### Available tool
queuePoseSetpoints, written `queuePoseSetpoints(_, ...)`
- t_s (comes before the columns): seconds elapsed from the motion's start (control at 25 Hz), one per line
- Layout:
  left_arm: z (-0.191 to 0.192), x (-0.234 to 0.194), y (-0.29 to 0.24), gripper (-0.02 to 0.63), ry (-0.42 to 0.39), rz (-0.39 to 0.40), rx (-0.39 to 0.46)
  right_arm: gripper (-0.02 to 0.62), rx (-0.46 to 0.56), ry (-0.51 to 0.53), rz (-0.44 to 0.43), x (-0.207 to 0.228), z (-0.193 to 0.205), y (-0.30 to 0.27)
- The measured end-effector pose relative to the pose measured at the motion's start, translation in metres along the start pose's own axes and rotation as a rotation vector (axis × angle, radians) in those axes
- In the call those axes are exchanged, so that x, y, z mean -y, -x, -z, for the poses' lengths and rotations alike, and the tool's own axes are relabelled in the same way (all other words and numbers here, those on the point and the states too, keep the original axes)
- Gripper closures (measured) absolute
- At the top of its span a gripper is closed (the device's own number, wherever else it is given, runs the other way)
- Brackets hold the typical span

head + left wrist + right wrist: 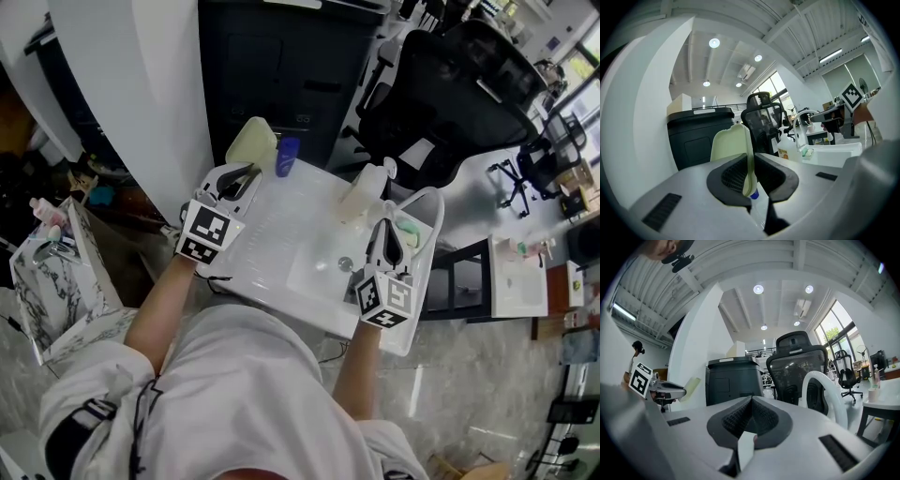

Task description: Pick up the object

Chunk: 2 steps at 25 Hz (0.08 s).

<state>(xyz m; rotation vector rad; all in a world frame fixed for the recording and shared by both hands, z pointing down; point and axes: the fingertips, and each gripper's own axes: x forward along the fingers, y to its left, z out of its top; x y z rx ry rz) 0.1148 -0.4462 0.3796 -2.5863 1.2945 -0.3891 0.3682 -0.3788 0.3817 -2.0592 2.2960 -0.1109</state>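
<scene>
L gripper (749,165): jaws narrow, clamped on the thin edge of pale-green slab (730,143). Slab is flat w/ rounded corners, held upright, and most of it sticks up & out past the tips. Blue cap (754,194) shows just below it btw the pads. R gripper (751,401): jaws together, nothing btw them. It sits over white sink (309,272), well apart from slab.
</scene>
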Motion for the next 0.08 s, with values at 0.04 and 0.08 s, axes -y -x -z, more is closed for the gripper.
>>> queuePoseSetpoints(0.04,0.0006,-0.0002,-0.0012,0.546,-0.001,0.001,-0.002,0.591,-0.001,-0.003,0.003,0.0015,0.0003,-0.0010)
queuePoseSetpoints(0.08,0.0013,-0.0004,-0.0024,0.546,-0.002,0.002,-0.004,0.591,-0.002,-0.005,0.006,0.0029,0.0006,-0.0020)
